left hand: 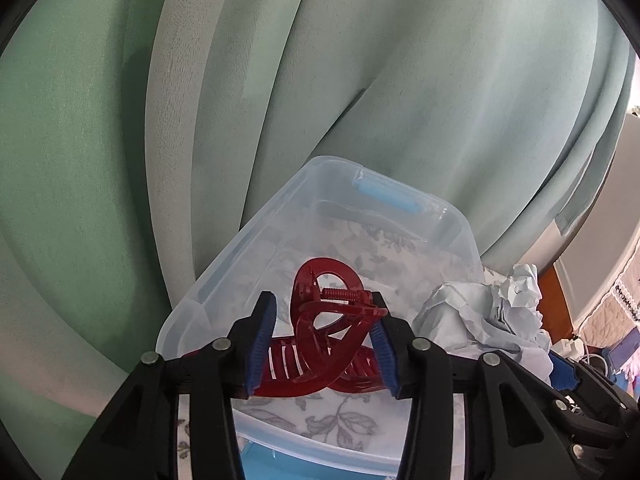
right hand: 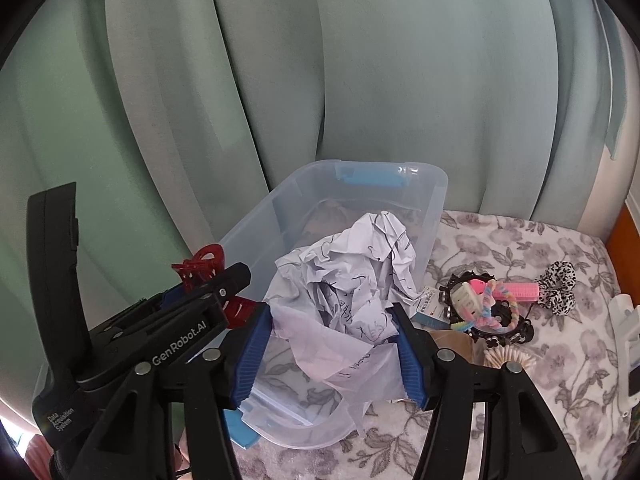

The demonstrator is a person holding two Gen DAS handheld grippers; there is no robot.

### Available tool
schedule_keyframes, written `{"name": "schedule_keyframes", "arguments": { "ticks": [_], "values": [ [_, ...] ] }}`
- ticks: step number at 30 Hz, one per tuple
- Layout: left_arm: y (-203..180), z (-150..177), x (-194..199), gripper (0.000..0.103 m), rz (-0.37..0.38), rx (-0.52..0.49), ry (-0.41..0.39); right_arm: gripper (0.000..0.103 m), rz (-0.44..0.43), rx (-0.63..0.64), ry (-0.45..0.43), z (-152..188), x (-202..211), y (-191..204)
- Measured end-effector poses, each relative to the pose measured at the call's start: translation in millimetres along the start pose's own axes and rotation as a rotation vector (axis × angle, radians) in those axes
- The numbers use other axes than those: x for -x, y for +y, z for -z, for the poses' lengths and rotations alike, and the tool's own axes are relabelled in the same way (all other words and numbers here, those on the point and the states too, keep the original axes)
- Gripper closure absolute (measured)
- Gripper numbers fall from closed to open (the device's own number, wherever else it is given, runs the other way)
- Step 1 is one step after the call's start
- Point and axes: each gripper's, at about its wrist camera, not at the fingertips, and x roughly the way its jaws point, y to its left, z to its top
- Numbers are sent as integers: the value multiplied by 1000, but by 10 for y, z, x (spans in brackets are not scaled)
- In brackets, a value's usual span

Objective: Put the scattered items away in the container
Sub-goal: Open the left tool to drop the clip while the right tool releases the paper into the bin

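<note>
Over the near left part of the clear container [left hand: 256, 224], long side running off toward the green curtain [left hand: 360, 80]: left gripper [left hand: 323, 348], jaws partly spread around a red hair clip [left hand: 320, 320]. Toothed length crosswise from pad to pad, finger loops pointing up and away. Hard to tell whether pinched or loose. Further right, over the container's near right rim: right gripper [right hand: 326, 356], both pads against crumpled paper [right hand: 348, 280].
</note>
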Motion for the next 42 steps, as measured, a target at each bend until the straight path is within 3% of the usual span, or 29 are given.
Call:
{"name": "schedule_keyframes", "arguments": {
  "ticks": [5, 9, 19, 33, 42],
  "values": [
    [80, 21, 193, 53, -7, -4, 4, 39, -8, -10, 13, 20, -12, -20],
    [78, 15, 284, 45, -4, 8, 8, 36, -10, -12, 12, 29, -6, -27],
    [80, 11, 171, 44, -9, 19, -6, 35, -20, -4, 6, 52, 46, 18],
    [101, -16, 409, 44, -11, 23, -18, 32, -33, -7, -17, 87, 202, 57],
    [-92, 29, 742, 44, 26, -25, -22, 31, -4, -47, -63, 133, 485, -113]
  ]
}}
